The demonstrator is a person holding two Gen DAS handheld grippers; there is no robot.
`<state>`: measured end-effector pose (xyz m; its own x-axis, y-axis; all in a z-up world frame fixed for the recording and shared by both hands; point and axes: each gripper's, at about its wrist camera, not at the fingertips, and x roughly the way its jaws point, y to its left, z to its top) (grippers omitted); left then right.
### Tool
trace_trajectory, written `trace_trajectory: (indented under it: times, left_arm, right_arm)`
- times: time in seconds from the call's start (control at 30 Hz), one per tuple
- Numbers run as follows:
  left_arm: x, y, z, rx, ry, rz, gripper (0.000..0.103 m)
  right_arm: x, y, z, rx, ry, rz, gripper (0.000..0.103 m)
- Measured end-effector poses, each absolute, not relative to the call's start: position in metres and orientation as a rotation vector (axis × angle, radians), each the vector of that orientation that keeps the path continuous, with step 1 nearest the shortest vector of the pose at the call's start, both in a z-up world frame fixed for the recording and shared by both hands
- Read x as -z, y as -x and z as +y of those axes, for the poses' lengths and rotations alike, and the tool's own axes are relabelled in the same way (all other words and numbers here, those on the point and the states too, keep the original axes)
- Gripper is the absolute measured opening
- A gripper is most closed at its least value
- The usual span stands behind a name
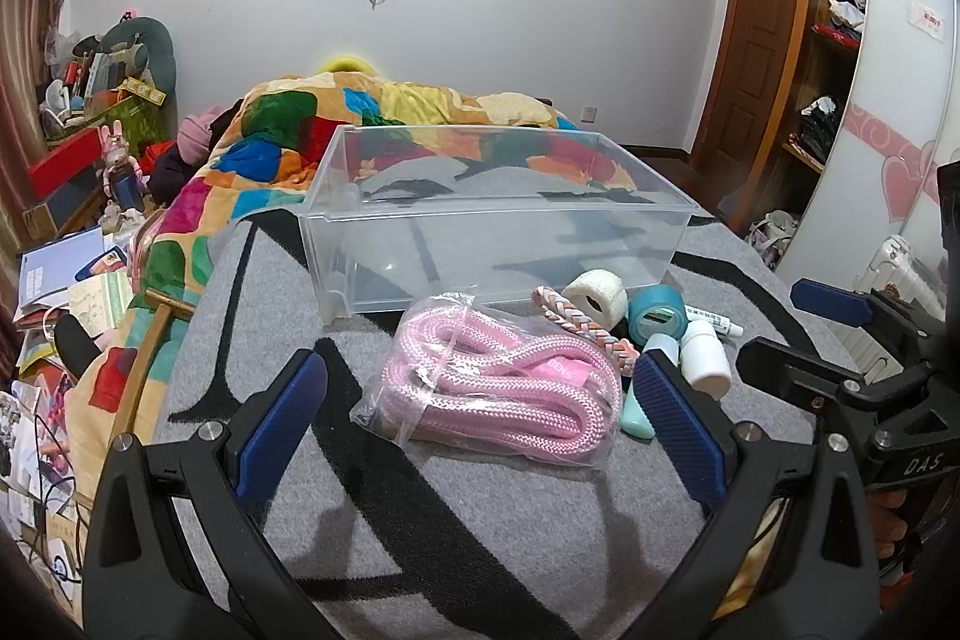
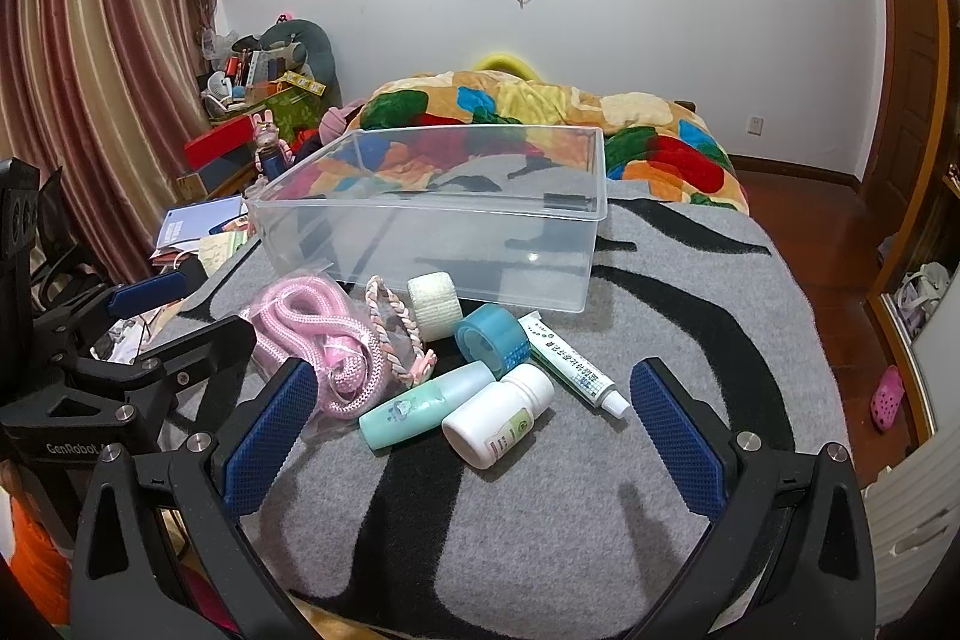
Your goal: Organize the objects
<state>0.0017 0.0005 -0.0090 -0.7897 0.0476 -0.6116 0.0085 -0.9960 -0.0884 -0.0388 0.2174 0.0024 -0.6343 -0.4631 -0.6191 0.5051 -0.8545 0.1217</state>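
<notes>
A clear plastic bin (image 1: 498,244) (image 2: 432,226) stands empty on the grey and black blanket. In front of it lie a bagged pink rope (image 1: 498,388) (image 2: 318,334), a braided band (image 1: 588,328) (image 2: 390,322), a white bandage roll (image 1: 597,298) (image 2: 433,307), a teal tape roll (image 1: 657,316) (image 2: 489,337), a mint bottle (image 2: 426,406), a white pill bottle (image 1: 705,355) (image 2: 498,424) and an ointment tube (image 2: 570,367). My left gripper (image 1: 480,424) is open, its fingers either side of the rope bag. My right gripper (image 2: 474,436) is open around both bottles.
A colourful quilt (image 1: 360,112) lies behind the bin. Cluttered boxes, books and toys (image 1: 90,196) crowd the floor on the left. A wooden shelf and door (image 1: 798,58) stand on the right. The right gripper also shows in the left wrist view (image 1: 840,340).
</notes>
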Motion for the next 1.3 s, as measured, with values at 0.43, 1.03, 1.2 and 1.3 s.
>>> trace_trajectory:
  times: [0.43, 1.03, 1.2, 1.3]
  left_arm:
    - [0.0098, -0.0008, -0.0007, -2.94, 1.023, -0.156, 0.103]
    - [0.0101, -0.0006, -0.0001, -2.939, 1.023, -0.156, 0.103]
    - [0.0101, -0.0004, 0.0, -2.94, 1.023, -0.154, 0.103]
    - [0.0101, -0.0004, 0.0, -2.94, 1.023, -0.155, 0.103]
  right_arm:
    - [-0.0009, 0.0363, 0.2165, 2.424, -0.909, 0.077, 0.103]
    - [-0.0004, 0.0382, 0.218, 2.417, -0.925, 0.065, 0.103]
    - [-0.0003, 0.0381, 0.2178, 2.416, -0.926, 0.064, 0.103]
    - [-0.0001, 0.0384, 0.2181, 2.416, -0.926, 0.065, 0.103]
